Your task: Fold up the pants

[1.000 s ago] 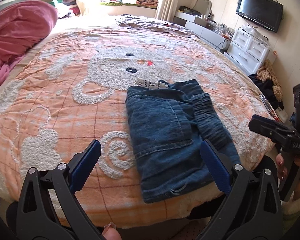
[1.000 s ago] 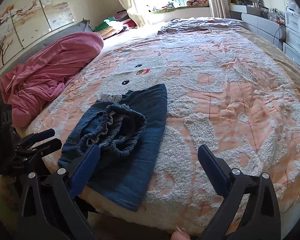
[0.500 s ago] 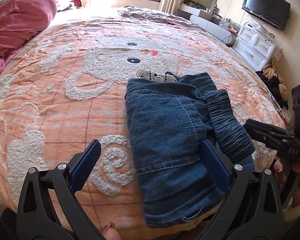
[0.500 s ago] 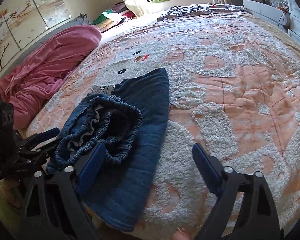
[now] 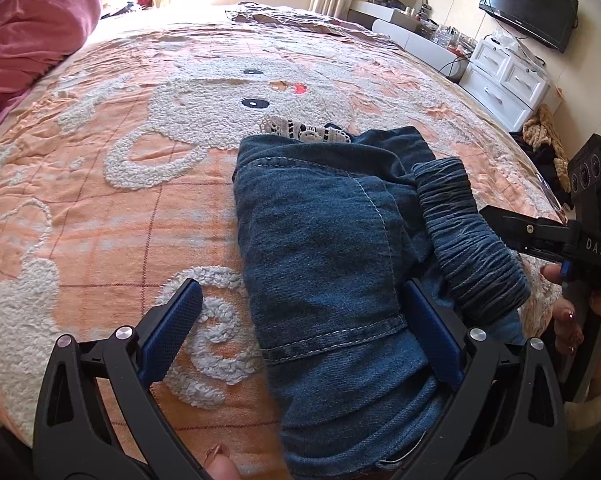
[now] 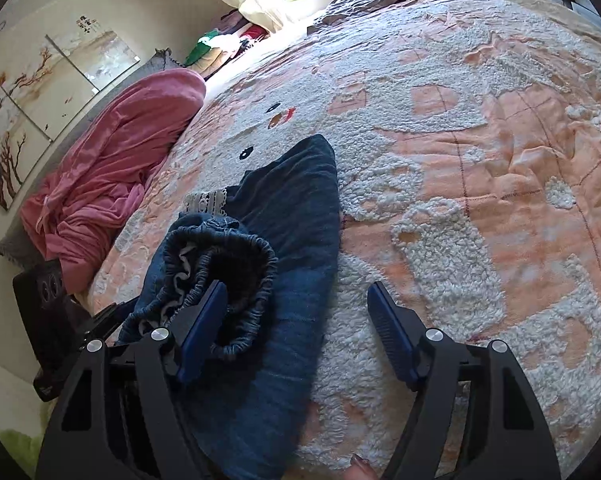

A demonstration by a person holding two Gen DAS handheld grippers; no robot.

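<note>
Folded blue denim pants (image 5: 320,240) lie on the orange and white bedspread (image 5: 140,160) near its front edge, with the gathered elastic waistband (image 5: 468,240) on their right side. My left gripper (image 5: 300,320) is open, its blue pads straddling the near left part of the pants. In the right wrist view my right gripper (image 6: 296,320) has its jaws closing, still apart. Its left pad stands over the waistband opening (image 6: 228,264), its right pad over the bedspread, and the folded edge of the pants (image 6: 296,220) lies between them. The right gripper (image 5: 496,220) also shows beside the waistband.
A pink blanket (image 6: 112,160) is heaped at the bed's left side. White lace trim (image 5: 304,130) peeks out at the far end of the pants. White drawers (image 5: 504,80) and a wall TV (image 5: 528,4) stand beyond the bed's right edge. A hand (image 5: 568,320) holds the right gripper.
Both grippers have come down and closer to the pants. The right gripper's jaws have narrowed, and its left pad now reaches the waistband opening.
</note>
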